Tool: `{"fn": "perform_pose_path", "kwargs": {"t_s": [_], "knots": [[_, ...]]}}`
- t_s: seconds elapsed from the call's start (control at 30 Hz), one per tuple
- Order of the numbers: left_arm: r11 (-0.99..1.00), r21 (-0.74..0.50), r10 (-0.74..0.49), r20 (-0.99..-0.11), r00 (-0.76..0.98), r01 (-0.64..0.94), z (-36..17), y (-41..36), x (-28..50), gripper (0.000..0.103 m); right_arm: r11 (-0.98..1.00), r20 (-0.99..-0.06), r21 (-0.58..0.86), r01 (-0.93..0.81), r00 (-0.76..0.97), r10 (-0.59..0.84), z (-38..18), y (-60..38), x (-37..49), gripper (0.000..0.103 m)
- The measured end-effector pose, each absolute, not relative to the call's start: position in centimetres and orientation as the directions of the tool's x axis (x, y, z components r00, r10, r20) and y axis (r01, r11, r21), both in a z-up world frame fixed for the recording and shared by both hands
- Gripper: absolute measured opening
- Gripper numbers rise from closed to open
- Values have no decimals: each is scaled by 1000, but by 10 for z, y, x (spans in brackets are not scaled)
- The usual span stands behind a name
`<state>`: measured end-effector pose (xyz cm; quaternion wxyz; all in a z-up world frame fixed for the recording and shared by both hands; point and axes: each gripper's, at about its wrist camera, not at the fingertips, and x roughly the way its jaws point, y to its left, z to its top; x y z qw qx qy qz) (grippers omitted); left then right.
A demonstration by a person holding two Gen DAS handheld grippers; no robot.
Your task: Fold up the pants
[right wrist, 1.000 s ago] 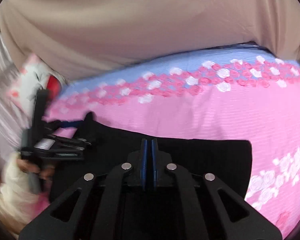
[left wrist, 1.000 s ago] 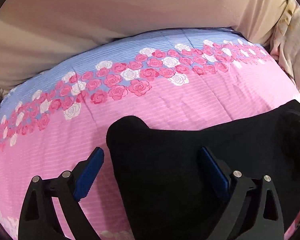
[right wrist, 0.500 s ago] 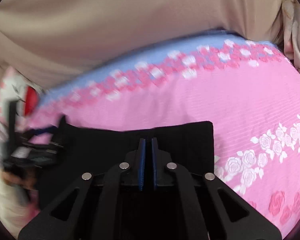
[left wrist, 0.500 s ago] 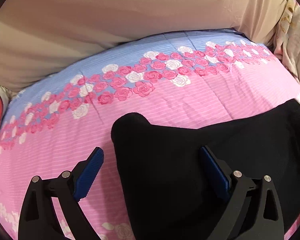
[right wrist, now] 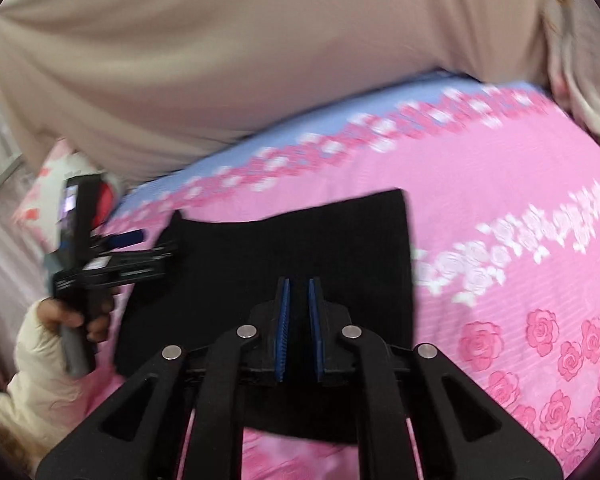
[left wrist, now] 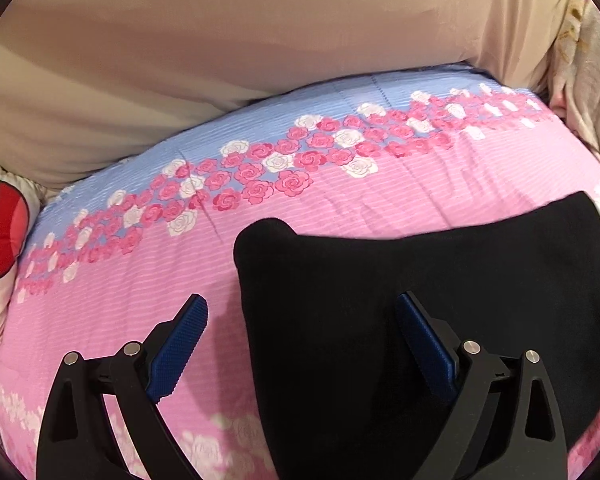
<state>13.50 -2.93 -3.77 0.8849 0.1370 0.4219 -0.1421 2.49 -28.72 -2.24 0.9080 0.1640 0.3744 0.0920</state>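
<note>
The black pants (left wrist: pixel 440 280) lie folded into a flat block on the pink rose-print bedspread (left wrist: pixel 120 300). My left gripper (left wrist: pixel 300 312) is wide open above the block's left edge, its right finger over the cloth, its left finger over the bedspread. In the right wrist view the folded pants (right wrist: pixel 300 240) lie in front of my right gripper (right wrist: pixel 299 296). Its jaws stand a narrow gap apart with nothing between them. The left gripper also shows in the right wrist view (right wrist: pixel 140 240), at the pants' left edge, held by a hand.
A beige sheet (left wrist: pixel 260 40) rises behind the bedspread. A white pillow with a red print (left wrist: pixel 0 240) lies at the left edge. Pale floral bedding (left wrist: pixel 588 80) is bunched at the far right.
My right gripper has let go of the pants and its jaws have parted slightly as it drew back. The folded block now lies flat. My left gripper stays open and has backed off a little.
</note>
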Motion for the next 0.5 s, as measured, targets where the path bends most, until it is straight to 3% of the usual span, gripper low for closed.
{"fn": "perform_pose_path", "kwargs": {"t_s": [0.2, 0.27, 0.4, 0.5], "knots": [[896, 49, -227, -803, 551, 441, -44, -22, 62, 94, 948, -732, 313, -58, 621, 279, -65, -266, 13, 7], [904, 62, -192, -825, 531, 424, -66, -20, 53, 96, 912, -703, 408, -36, 625, 339, -78, -279, 12, 4], [938, -121, -275, -831, 484, 326, -67, 10, 57, 95, 933, -695, 357, -41, 656, 295, -50, -274, 1, 10], [946, -30, -208, -820, 533, 323, -62, 17, 42, 96, 962, -737, 269, -37, 635, 231, -57, -275, -8, 8]]}}
